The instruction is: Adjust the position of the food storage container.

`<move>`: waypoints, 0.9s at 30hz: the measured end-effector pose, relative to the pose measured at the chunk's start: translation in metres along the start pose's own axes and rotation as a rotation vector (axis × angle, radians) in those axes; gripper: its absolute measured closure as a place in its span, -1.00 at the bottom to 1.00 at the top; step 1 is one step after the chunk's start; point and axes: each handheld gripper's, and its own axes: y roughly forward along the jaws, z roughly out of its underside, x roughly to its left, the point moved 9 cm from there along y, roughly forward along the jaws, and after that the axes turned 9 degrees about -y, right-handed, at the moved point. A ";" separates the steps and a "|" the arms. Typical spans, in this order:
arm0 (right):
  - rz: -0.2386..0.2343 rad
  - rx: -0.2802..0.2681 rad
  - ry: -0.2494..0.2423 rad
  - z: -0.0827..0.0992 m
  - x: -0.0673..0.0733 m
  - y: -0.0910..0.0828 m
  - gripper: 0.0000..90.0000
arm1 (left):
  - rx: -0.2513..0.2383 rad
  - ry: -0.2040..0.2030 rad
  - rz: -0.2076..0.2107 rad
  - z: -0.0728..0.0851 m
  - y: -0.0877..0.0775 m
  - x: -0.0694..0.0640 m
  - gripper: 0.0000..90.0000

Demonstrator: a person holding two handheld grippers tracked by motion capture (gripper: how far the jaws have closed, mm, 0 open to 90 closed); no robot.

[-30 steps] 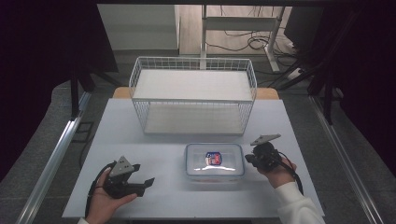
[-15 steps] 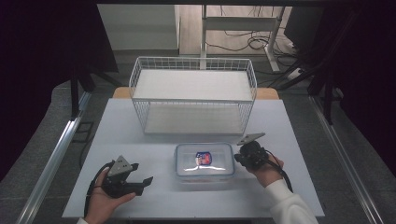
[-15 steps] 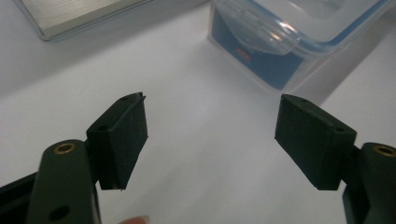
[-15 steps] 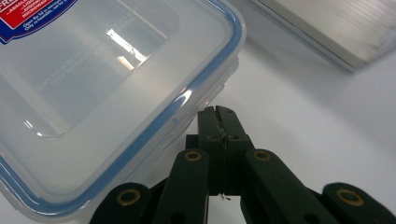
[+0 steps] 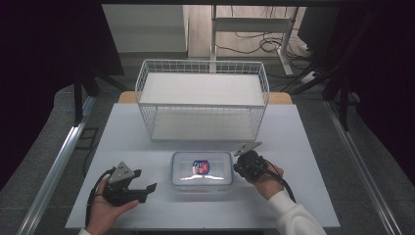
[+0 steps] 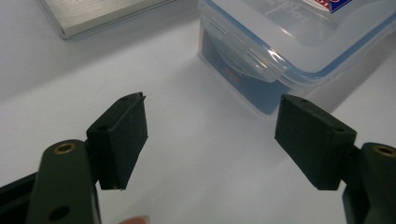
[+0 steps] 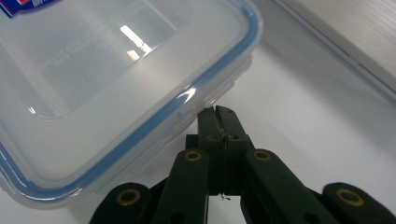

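Pressing its clenched tips against the clear blue-sealed plastic lidded box [image 7: 116, 88] in its own view, the right claw [image 7: 219, 112] grips nothing, while the left claw [image 6: 210, 140] gapes released.

A white bench [image 5: 313, 147] fills the middle of the room, lit evenly from above, with a strip of bare wood showing along its far edge. On the bench, toward that far edge, stands a white wire basket [image 5: 203, 100] with a pale board inside it. Grey carpet floor [image 5: 44, 147] surrounds the bench. Left and right of the bench, metal rails [image 5: 54, 166] run along the floor. Beyond the bench, black curtains hang on both sides, and between them stands a white desk frame [image 5: 254, 27] with loose cables [image 5: 254, 46] on the floor beneath it.
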 end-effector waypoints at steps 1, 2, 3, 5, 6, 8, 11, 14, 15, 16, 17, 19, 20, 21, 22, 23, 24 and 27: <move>0.002 -0.010 0.007 -0.001 -0.002 -0.002 0.98 | -0.001 -0.002 -0.001 0.000 0.000 0.000 -0.45; 0.006 -0.026 0.018 -0.001 -0.003 -0.006 0.98 | -0.002 -0.002 -0.002 0.000 0.000 0.001 -0.45; 0.017 -0.043 0.026 -0.002 -0.006 -0.011 0.98 | -0.004 -0.003 -0.001 0.000 -0.001 0.001 -0.45; 0.032 -0.080 0.046 -0.001 -0.009 -0.022 0.98 | -0.004 -0.002 0.002 0.000 -0.001 0.000 -0.45; 0.039 -0.094 0.051 0.002 -0.010 -0.027 0.98 | -0.003 0.001 0.003 0.000 -0.001 -0.001 -0.45; 0.050 -0.125 0.067 0.007 -0.013 -0.038 0.98 | -0.001 0.003 0.004 0.001 0.000 -0.001 -0.45; 0.054 -0.175 0.096 0.016 -0.014 -0.051 0.97 | -0.001 0.005 0.003 0.001 0.000 -0.002 -0.45; 0.020 -0.228 0.131 0.020 -0.012 -0.058 0.96 | -0.006 0.005 0.005 -0.001 0.000 -0.002 -0.45; -0.002 -0.247 0.139 0.021 -0.010 -0.060 0.95 | -0.006 0.005 0.004 -0.001 0.000 -0.002 -0.45; -0.019 -0.258 0.145 0.022 -0.008 -0.061 0.95 | -0.006 0.005 0.005 -0.002 0.001 -0.002 -0.45; -0.020 -0.262 0.142 0.023 -0.008 -0.061 0.95 | -0.006 0.007 0.005 -0.002 0.002 -0.002 -0.45; -0.022 -0.260 0.146 0.024 -0.008 -0.061 0.90 | -0.004 0.008 0.006 -0.003 0.003 -0.003 -0.45; -0.024 -0.261 0.153 0.025 -0.008 -0.061 0.85 | -0.001 0.011 0.007 -0.004 0.004 -0.003 -0.45; -0.025 -0.265 0.159 0.025 -0.008 -0.061 0.75 | -0.002 0.011 0.010 -0.004 0.005 -0.004 -0.45; -0.019 -0.265 0.169 0.026 -0.009 -0.061 0.58 | -0.002 0.014 0.012 -0.005 0.006 -0.004 -0.45; -0.005 -0.274 0.188 0.026 -0.010 -0.060 0.23 | -0.001 0.015 0.013 -0.005 0.006 -0.004 -0.45; -0.003 -0.285 0.197 0.026 -0.011 -0.061 0.04 | -0.003 0.015 0.014 -0.006 0.006 -0.004 -0.45; -0.014 -0.339 0.243 0.023 -0.010 -0.064 -0.31 | -0.005 0.011 0.016 -0.008 0.008 -0.004 -0.45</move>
